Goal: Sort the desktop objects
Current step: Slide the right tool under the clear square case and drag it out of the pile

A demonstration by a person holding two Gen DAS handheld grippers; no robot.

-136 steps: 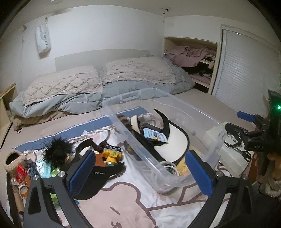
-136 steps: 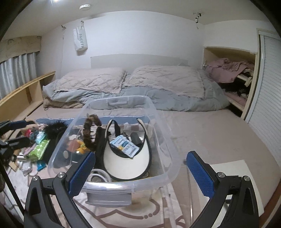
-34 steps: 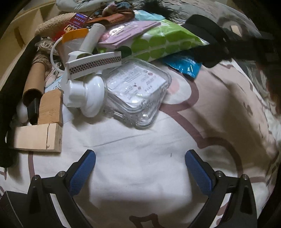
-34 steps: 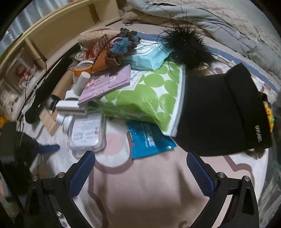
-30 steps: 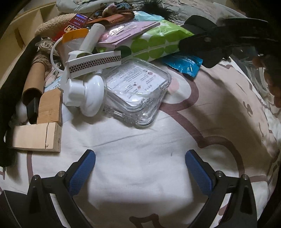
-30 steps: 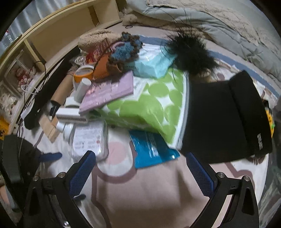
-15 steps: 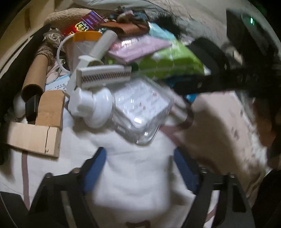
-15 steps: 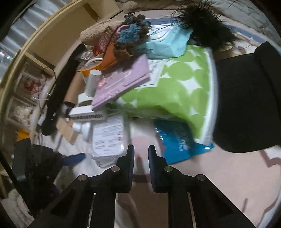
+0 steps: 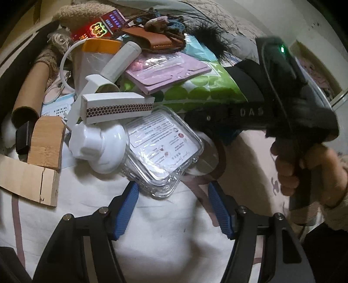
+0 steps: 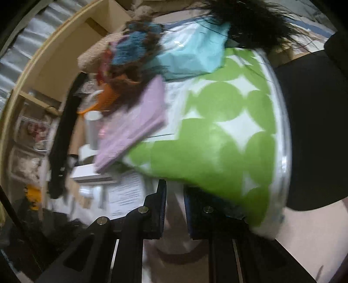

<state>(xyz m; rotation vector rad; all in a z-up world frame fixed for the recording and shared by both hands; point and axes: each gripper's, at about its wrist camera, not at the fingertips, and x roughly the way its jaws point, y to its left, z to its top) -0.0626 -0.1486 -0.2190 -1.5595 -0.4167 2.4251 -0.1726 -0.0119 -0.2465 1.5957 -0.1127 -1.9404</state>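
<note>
A clear plastic box [image 9: 165, 152] with a printed label lies on the bedsheet in the left wrist view. My left gripper [image 9: 174, 202] is open, its blue pads on either side of the box's near corner, not touching it. My right gripper [image 10: 175, 200] is nearly shut with nothing clearly between its jaws, its tips right under the edge of a green-dotted package [image 10: 221, 139]. In the left wrist view the right gripper's body [image 9: 278, 91] reaches in over the green package [image 9: 202, 89]. A lilac pouch [image 9: 165, 69] lies on top of that package.
A cluttered pile sits behind the box: a white matchbox-like carton [image 9: 117, 106], a white plastic holder [image 9: 97, 148], wooden blocks [image 9: 45, 143], a cardboard tube [image 9: 30, 91], an orange tape roll [image 9: 97, 48], a black feathery piece [image 10: 250, 19] and a black visor [image 10: 315, 135]. Wooden shelves [image 10: 54, 65] stand at left.
My left gripper has narrowed and moved up to the clear box. My right gripper closed from wide open and pushed in low under the green-dotted package; its view is blurred by motion.
</note>
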